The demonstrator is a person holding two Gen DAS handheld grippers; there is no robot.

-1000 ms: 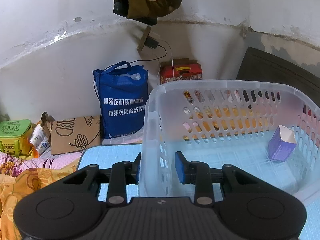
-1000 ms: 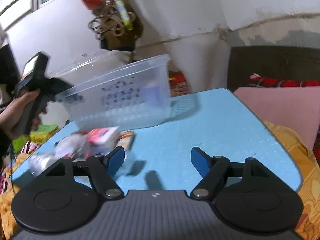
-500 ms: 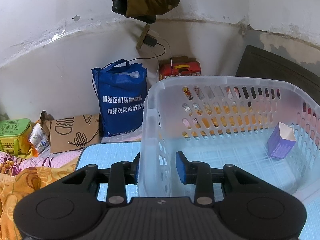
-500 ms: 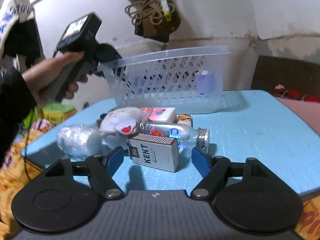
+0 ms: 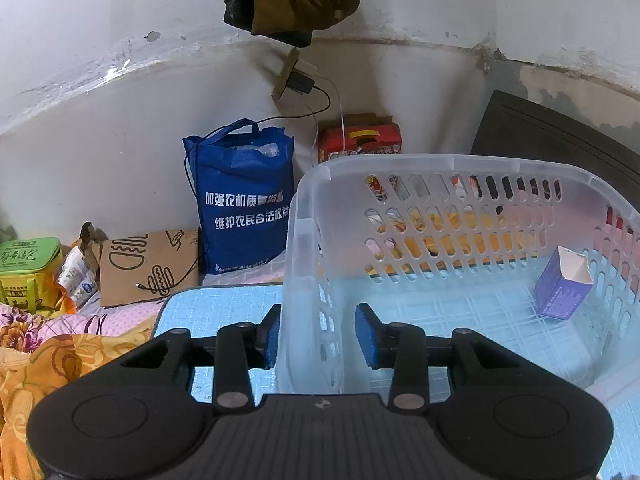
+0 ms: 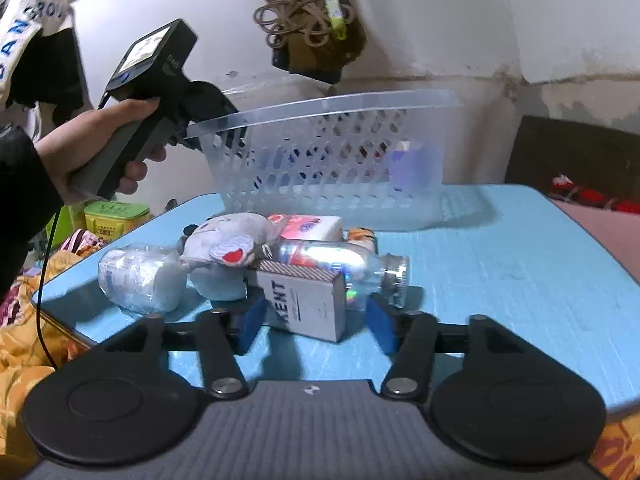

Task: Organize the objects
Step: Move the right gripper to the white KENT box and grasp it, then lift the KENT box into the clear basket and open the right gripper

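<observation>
One thing only lies in the basket (image 5: 460,216) in the left wrist view: a small purple carton (image 5: 562,286), tipped against the far right corner of the lattice floor. The rest of the floor shows bare. The left gripper (image 5: 316,334) straddles the basket's near wall, one blue pad outside and one inside; its jaws are opening, and the inner pad stands clear of the plastic, so the hold on the wall looks to be letting go. Behind the basket stand a blue bag (image 5: 244,196) and a red box (image 5: 360,140), off the mat and seemingly no part of the job.

Most of the work sits in the right wrist view. On the blue mat (image 6: 500,260), in front of the basket (image 6: 332,168), a heap waits: a white box marked KENT (image 6: 304,304) nearest the camera, a glass bottle (image 6: 344,264) lying on its side behind it, a grey plush toy (image 6: 224,256), a wrapped white roll (image 6: 138,278) at the left, a tissue pack (image 6: 306,226) and a small striped thing I cannot make out. The right gripper (image 6: 314,320) has the KENT box between its pads, and its jaws are closing; the left pad looks to touch the box, the right pad is still apart from it. A hand (image 6: 100,140) holds the other gripper at the basket's rim.

By my reckoning the sorting has barely begun: one thing in, about six left, and the KENT box next.
</observation>
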